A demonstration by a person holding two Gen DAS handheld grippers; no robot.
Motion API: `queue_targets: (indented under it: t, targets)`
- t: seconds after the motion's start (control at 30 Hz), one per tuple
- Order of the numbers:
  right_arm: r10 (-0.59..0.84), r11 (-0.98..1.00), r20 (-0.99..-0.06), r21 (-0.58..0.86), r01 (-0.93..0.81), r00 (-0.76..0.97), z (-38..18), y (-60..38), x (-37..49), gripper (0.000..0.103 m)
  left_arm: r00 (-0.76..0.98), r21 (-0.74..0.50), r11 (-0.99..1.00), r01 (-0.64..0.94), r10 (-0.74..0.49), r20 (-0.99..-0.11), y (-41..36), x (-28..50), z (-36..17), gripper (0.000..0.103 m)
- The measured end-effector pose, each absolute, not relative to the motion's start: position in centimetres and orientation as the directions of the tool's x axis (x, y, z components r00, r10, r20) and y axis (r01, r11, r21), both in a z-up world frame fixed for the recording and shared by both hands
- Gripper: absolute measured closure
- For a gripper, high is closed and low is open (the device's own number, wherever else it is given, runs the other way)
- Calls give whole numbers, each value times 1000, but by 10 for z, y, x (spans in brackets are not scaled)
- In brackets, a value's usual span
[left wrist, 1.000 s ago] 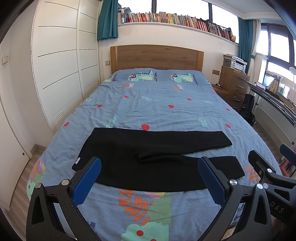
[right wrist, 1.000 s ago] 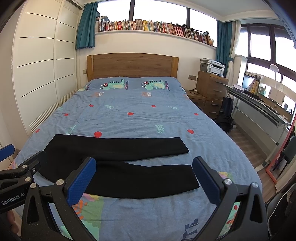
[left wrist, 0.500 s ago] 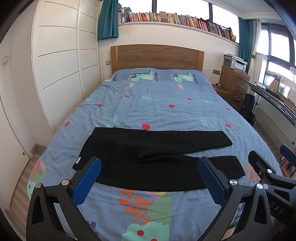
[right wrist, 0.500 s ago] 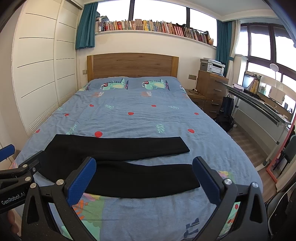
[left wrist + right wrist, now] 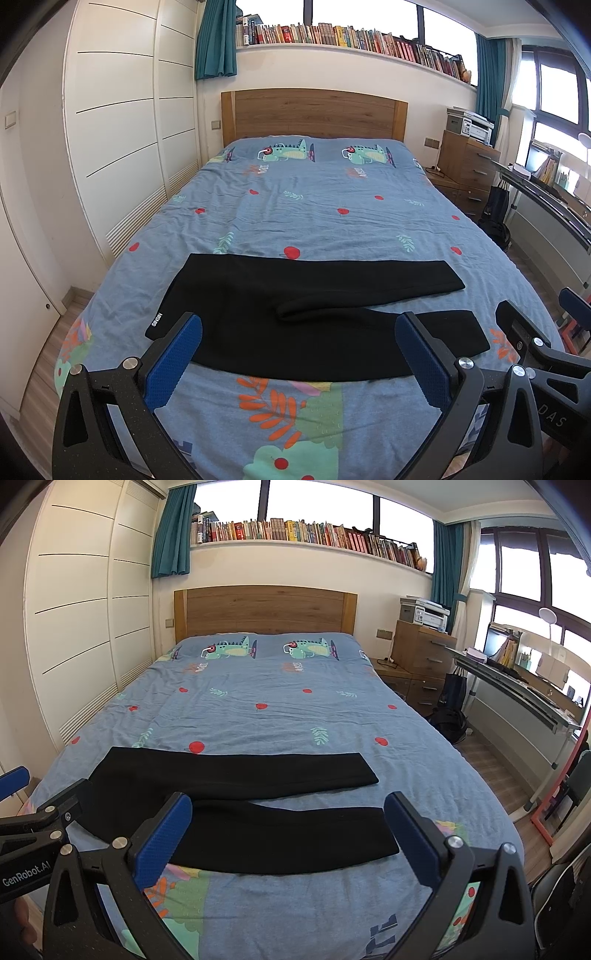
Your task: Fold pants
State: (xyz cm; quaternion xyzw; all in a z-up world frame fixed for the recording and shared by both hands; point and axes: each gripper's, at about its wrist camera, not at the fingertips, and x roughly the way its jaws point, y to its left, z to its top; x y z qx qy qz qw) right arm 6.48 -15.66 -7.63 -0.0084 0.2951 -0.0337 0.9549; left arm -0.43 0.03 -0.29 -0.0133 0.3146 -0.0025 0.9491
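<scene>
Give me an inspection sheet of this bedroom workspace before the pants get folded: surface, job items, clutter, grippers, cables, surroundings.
Surface: bed with a blue patterned cover, lightly wrinkled.
Job's things: black pants lie flat across the near end, waistband on the left, legs slightly apart, unfolded.
Clutter: nothing seen on the bed besides the pants.
Grippers: left gripper and right gripper both open, above the near edge, holding nothing.
Cables: one thin cord near the dresser; details unclear.
Surroundings: wardrobe at left, bookshelf above the headboard, printer on the dresser, desk at right.
</scene>
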Motion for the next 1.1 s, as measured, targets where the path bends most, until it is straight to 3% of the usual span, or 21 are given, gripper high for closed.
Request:
queue_targets:
  t: [0.9, 1.1]
  targets:
    - [-23, 999, -543, -50, -5, 839, -83, -163, 93, 0, 772, -2, 1000, 31, -25, -635, 9, 30, -16, 1]
    - [16, 994, -606, -73, -76, 795, -104, -190, 141, 0, 750, 82, 993, 83, -8, -662, 26, 71, -33, 1]
